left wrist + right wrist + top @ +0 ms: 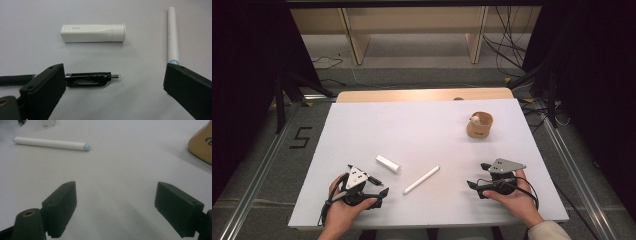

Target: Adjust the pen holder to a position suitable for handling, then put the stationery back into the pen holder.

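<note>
From the high view, I hold my left gripper (379,186) low at the near left of the white table (427,125), its jaws spread and nothing between them. My right gripper (478,175) rests at the near right, jaws likewise apart and empty. Between my two hands lie three things: a black pen (371,178) just beside my left gripper, a white glue stick (388,163) a little farther out, and a long white tube (421,180) slanting toward the middle of the table. Well apart from all of these, toward the far right, stands a tan cup (480,125); something small and pale (474,119) sits inside it against the left wall, but I cannot tell what it is.

In the left gripper view, my jaws stand wide. The black pen (92,79) lies on the table between them, its end next to one jaw, with neither pad pressing on it. Beyond it the white glue stick (92,33) lies on its side, cap end toward the white tube (172,35), whose bluish tip comes close to my other jaw.

In the right gripper view, my jaws are spread over bare table. The white tube (50,143) lies well ahead, and the tan cup's wall (201,145) shows at the edge; its inside is hidden here.
</note>
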Available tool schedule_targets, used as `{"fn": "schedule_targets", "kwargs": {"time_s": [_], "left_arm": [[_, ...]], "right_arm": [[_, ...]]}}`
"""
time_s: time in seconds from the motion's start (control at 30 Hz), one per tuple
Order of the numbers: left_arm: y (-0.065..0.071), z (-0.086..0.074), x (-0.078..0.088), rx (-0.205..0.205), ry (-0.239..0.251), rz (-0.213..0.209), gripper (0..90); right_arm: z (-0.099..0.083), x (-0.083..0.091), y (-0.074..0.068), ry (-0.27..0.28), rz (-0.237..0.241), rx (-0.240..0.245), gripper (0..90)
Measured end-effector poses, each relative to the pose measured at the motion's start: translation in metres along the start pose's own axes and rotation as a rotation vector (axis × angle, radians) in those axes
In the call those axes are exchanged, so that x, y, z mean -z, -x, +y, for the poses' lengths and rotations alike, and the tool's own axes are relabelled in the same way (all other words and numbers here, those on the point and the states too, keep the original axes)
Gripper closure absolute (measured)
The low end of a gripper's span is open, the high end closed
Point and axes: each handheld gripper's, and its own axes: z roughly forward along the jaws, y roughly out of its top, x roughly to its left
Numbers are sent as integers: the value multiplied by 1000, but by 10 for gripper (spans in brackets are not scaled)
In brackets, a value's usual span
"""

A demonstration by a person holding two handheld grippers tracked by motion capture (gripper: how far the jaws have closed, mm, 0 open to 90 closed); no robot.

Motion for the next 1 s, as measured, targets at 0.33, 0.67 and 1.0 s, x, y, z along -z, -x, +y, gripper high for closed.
{"fn": "schedule_targets", "kwargs": {"time_s": [0.33, 0.67, 1.0], "left_arm": [[0, 0, 0, -2, 2, 1, 38], [1, 0, 0, 0, 6, -1, 40], [4, 2, 0, 1, 10, -8, 66]], "right_arm": [[0, 0, 0, -10, -1, -3, 185], [0, 0, 0, -5, -5, -5, 186], [1, -2, 0, -12, -9, -2, 188]]}}
